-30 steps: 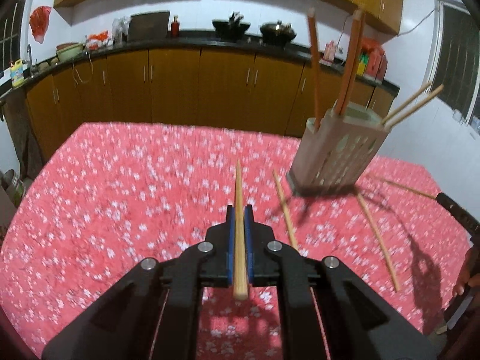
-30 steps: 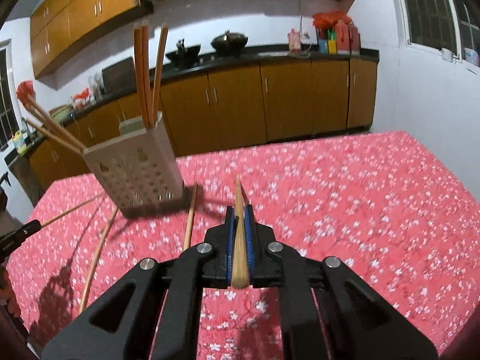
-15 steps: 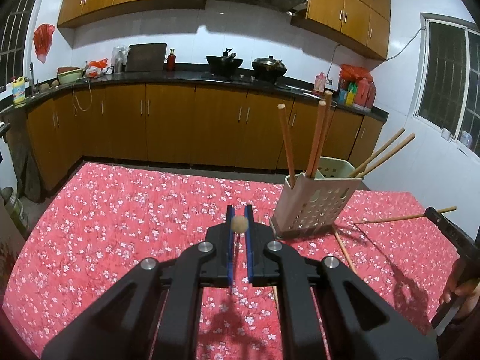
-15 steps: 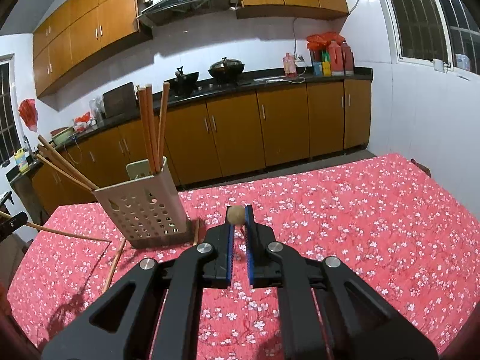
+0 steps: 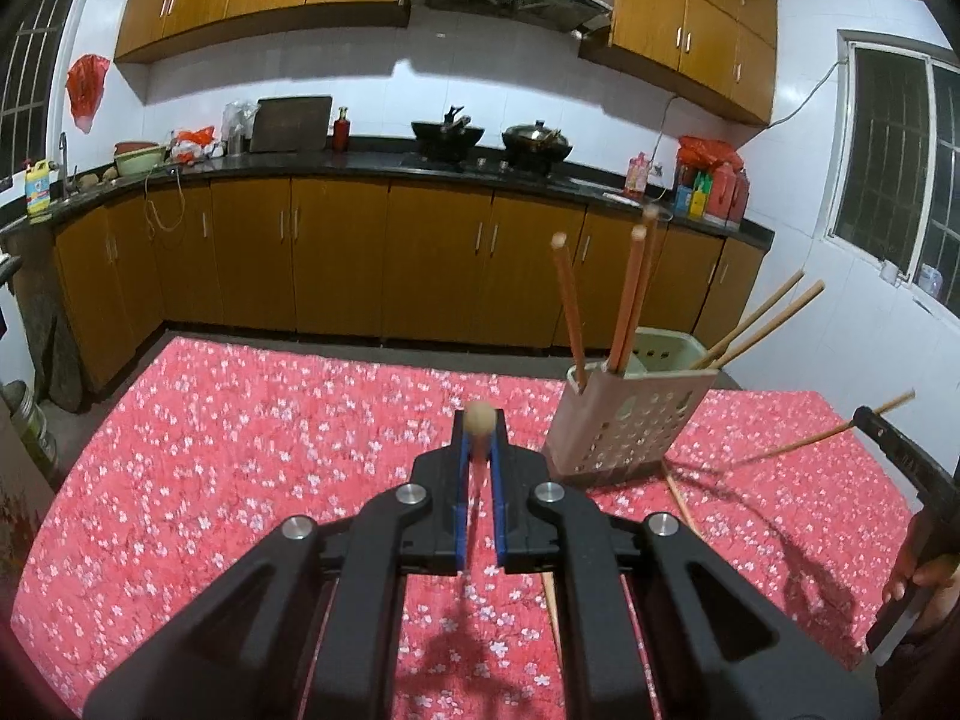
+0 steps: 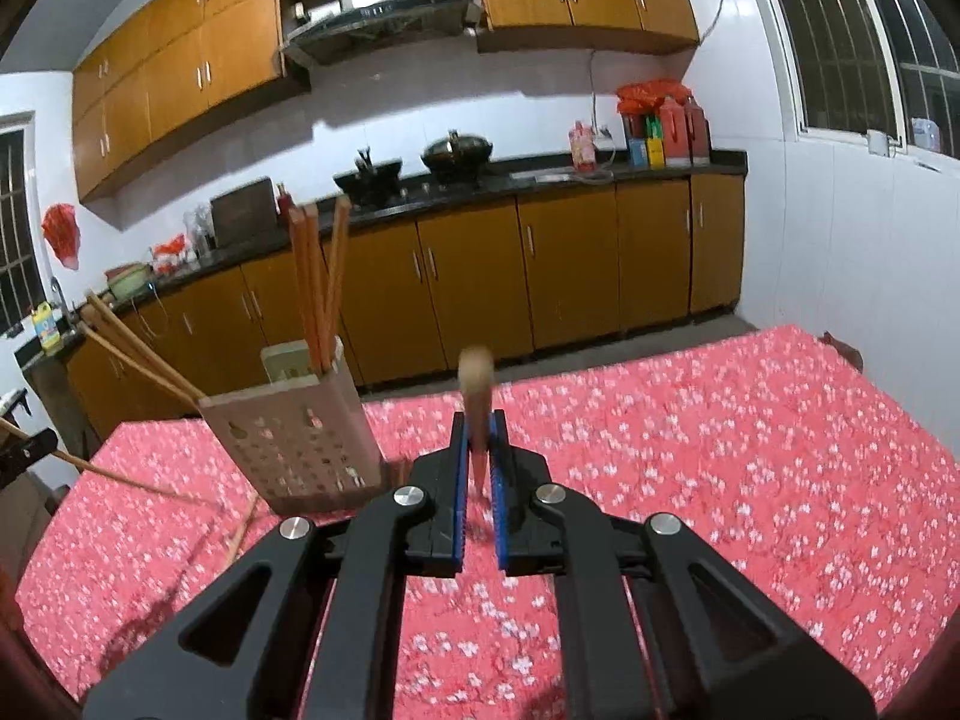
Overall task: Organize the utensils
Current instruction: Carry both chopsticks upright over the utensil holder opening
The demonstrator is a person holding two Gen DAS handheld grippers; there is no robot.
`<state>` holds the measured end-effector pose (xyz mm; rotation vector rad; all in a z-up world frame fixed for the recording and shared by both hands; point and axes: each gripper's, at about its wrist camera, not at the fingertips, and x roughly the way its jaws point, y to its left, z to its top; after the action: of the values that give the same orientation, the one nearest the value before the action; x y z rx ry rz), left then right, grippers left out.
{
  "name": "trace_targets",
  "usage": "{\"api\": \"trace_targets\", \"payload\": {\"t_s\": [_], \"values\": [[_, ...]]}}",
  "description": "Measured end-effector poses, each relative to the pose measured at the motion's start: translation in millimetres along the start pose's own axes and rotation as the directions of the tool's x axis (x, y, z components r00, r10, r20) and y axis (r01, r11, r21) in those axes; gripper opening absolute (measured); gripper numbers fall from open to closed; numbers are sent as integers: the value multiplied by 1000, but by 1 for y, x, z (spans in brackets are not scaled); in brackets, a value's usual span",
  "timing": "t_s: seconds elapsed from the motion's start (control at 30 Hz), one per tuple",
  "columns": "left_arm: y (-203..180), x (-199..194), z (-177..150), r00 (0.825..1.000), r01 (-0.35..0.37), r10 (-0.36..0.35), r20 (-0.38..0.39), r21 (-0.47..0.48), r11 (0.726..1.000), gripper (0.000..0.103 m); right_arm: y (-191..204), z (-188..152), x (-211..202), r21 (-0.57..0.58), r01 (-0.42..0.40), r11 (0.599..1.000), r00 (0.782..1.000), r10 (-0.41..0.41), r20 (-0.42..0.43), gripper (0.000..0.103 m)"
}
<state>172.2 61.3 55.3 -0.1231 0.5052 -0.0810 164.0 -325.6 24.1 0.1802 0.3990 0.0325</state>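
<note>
2 grippers, left (image 5: pixel 480 441) and right (image 6: pixel 479 441), each have fingers clenched on 1 chopstick (image 5: pixel 480 418) (image 6: pixel 476 387).

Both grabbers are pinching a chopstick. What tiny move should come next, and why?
Probably carry the chopstick in the left gripper toward the holder on the right. Each gripper is shut on one chopstick, the right gripper too, and the holder already has chopsticks standing in it, with room left.

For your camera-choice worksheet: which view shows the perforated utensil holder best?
Left wrist view: the utensil holder is sharp, its holes and back compartment clear. In the right wrist view it is larger but motion-blurred.
</note>
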Motion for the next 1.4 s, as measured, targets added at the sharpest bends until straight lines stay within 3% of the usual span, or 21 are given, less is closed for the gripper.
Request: {"api": "trace_targets", "payload": {"t_s": [0.23,0.43,0.57,0.67,0.77,0.9,1.1,1.27,1.4], "values": [[-12,-27,26,995,80,-81,63,23,997,7,13,35,-26,16,-120,993,990,118,71,7],[-38,-43,50,978,160,-165,127,52,986,7,36,70,-46,20,-239,971,953,231,194,7],[-63,-47,74,958,185,-196,210,73,980,7,54,87,-45,1,-251,968,930,241,277,7],[-77,-45,96,936,197,-203,286,50,979,7,65,94,-33,0,-243,970,918,230,322,7],[-84,-39,113,915,178,-169,366,8,984,7,72,94,-19,-4,-222,975,920,211,331,7],[-88,-25,122,901,129,-106,420,-25,991,7,73,91,3,4,-202,979,931,190,311,7],[-89,13,113,910,81,-56,411,-44,996,7,79,82,26,-7,-187,982,946,182,269,7],[-90,40,100,936,108,-86,341,-48,993,7,86,72,34,-35,-195,980,955,198,222,8],[-86,46,93,945,123,-102,309,-48,991,10,83,69,34,-16,-211,977,958,210,193,9]]}}
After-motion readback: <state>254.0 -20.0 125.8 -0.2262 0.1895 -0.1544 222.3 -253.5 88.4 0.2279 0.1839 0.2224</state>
